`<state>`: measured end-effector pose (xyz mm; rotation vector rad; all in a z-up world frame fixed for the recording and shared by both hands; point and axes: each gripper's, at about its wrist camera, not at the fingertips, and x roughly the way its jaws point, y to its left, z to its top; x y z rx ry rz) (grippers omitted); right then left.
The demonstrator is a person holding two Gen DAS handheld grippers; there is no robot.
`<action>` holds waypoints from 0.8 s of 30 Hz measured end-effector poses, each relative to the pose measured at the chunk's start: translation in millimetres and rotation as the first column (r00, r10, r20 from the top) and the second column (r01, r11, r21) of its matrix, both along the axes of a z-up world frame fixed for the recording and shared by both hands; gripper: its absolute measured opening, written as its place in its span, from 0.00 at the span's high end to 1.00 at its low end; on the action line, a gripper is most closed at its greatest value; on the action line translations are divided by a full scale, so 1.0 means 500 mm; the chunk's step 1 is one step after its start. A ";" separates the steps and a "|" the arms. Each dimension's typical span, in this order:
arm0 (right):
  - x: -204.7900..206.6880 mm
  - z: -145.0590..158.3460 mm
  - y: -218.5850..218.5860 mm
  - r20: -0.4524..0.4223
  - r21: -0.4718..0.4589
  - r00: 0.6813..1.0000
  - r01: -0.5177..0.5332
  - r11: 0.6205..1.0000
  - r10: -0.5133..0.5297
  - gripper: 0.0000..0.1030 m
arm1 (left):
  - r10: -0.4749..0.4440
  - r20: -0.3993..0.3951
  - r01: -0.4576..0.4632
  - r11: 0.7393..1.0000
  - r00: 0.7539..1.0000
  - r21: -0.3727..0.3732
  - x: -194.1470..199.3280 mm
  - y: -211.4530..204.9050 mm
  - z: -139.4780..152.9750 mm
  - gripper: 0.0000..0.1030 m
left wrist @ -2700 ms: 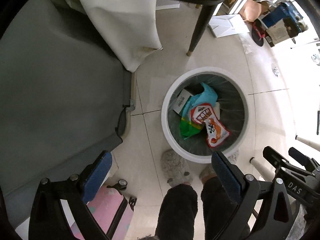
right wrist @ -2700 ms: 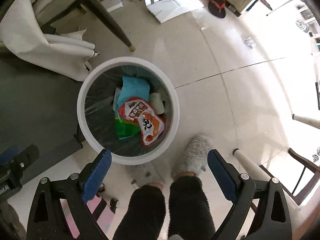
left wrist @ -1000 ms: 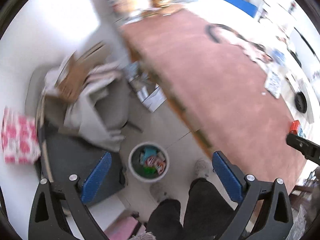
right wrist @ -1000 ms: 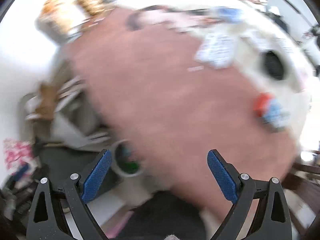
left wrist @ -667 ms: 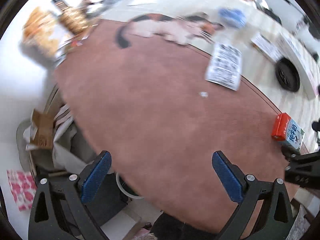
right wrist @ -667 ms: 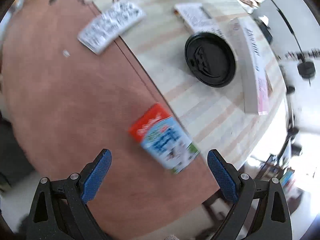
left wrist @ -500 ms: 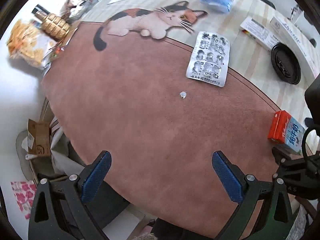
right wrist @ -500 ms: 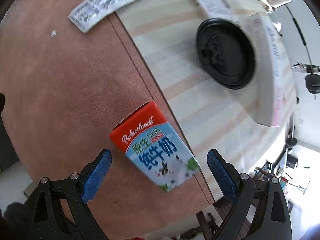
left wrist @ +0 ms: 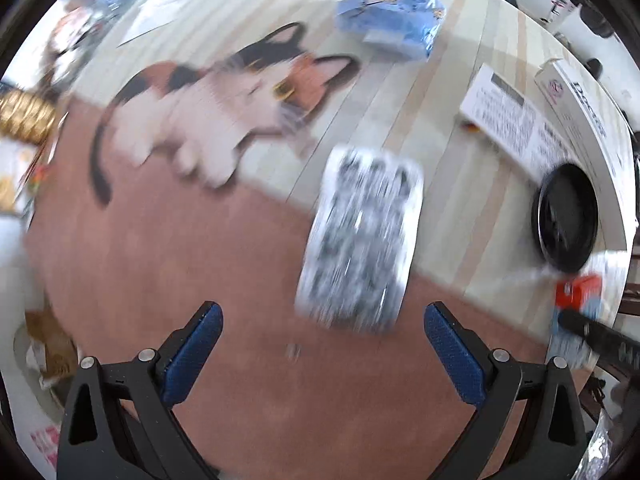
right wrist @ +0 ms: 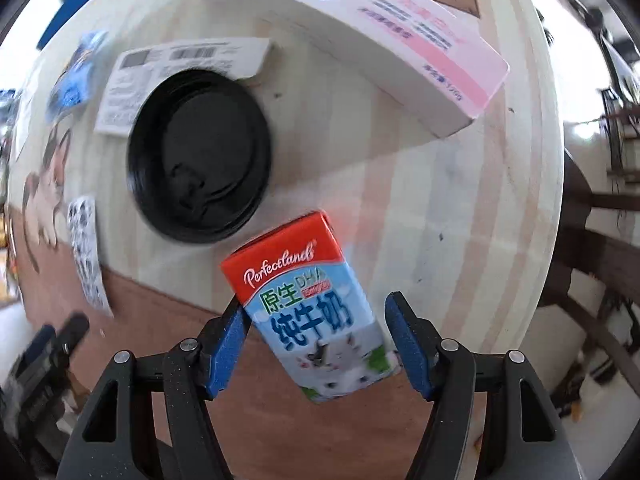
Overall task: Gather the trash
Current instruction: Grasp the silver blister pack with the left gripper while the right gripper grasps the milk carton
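A small milk carton [right wrist: 308,308] with a red top and blue print lies on the table where the brown mat meets the pale wood. My right gripper [right wrist: 316,308] points down over it with the jaws closing and the carton between them. The left pad [right wrist: 228,340] is at the carton's side, while the right pad [right wrist: 408,344] still shows a small gap. My left gripper [left wrist: 322,312] hangs open just above the brown mat [left wrist: 180,280], near the lower end of a silvery printed blister sheet [left wrist: 360,240]. The carton [left wrist: 576,300] shows blurred at the right edge of the left wrist view.
A black round lid [right wrist: 200,156] lies just beyond the carton, on a printed paper label [right wrist: 168,60]. A long white and pink box [right wrist: 360,32] lies farther back. A blue wrapper [left wrist: 392,16] and a cat-shaped mat [left wrist: 224,100] lie beyond the blister sheet. Dark wooden chair parts [right wrist: 592,248] stand past the table edge.
Both grippers left the floor bin, swung over the table and came down closer to it. The right jaws narrowed around the milk carton; the left jaws stayed wide.
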<state>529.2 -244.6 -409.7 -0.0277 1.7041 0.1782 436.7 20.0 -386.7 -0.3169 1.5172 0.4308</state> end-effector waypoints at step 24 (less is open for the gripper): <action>-0.041 0.040 0.072 0.134 -0.057 0.975 -0.171 0.984 0.177 0.49 | -0.078 0.075 0.081 0.996 0.994 -0.035 -0.005 -0.086 0.023 0.40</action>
